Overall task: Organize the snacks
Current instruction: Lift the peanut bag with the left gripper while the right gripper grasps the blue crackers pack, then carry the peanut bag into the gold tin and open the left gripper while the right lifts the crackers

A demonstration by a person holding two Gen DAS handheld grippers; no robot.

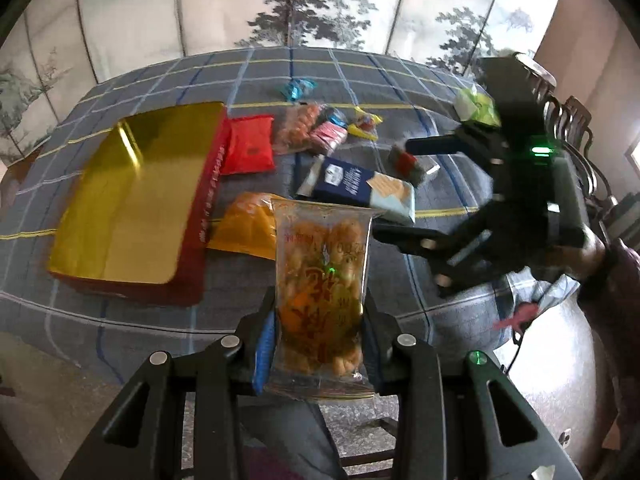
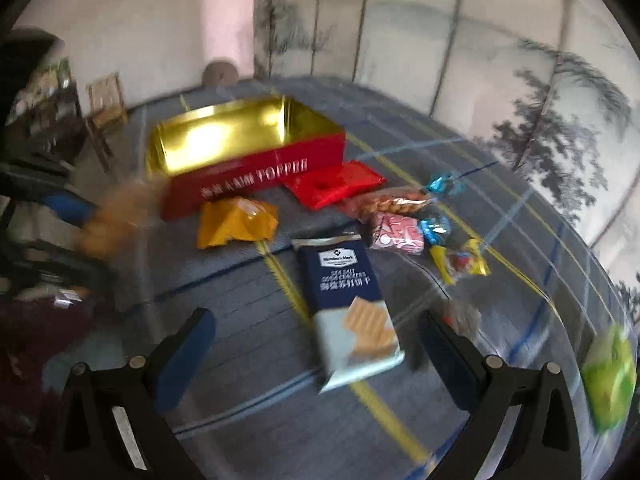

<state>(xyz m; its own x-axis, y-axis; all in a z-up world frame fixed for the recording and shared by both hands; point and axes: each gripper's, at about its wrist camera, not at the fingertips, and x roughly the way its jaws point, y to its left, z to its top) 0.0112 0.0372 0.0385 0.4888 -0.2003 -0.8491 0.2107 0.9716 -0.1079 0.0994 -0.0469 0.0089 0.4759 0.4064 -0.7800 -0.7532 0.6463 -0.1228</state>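
My left gripper (image 1: 320, 340) is shut on a clear bag of fried dough twists (image 1: 322, 280) and holds it above the table's near edge. The red box with a gold inside (image 1: 132, 196) lies open to the left; it also shows in the right wrist view (image 2: 240, 140). My right gripper (image 2: 316, 336) is open and hovers over the navy cracker pack (image 2: 348, 296), which lies between its fingers. From the left wrist view the right gripper (image 1: 394, 188) is at the right, next to the cracker pack (image 1: 360, 184).
On the checked tablecloth (image 2: 248, 320) lie a red packet (image 2: 332, 184), an orange packet (image 2: 236, 222), a second twist bag (image 2: 384, 204), a pink packet (image 2: 396, 234), a yellow candy (image 2: 460, 260), blue candies (image 2: 444, 184) and a green packet (image 2: 612, 380). Chairs (image 1: 568, 120) stand at the right.
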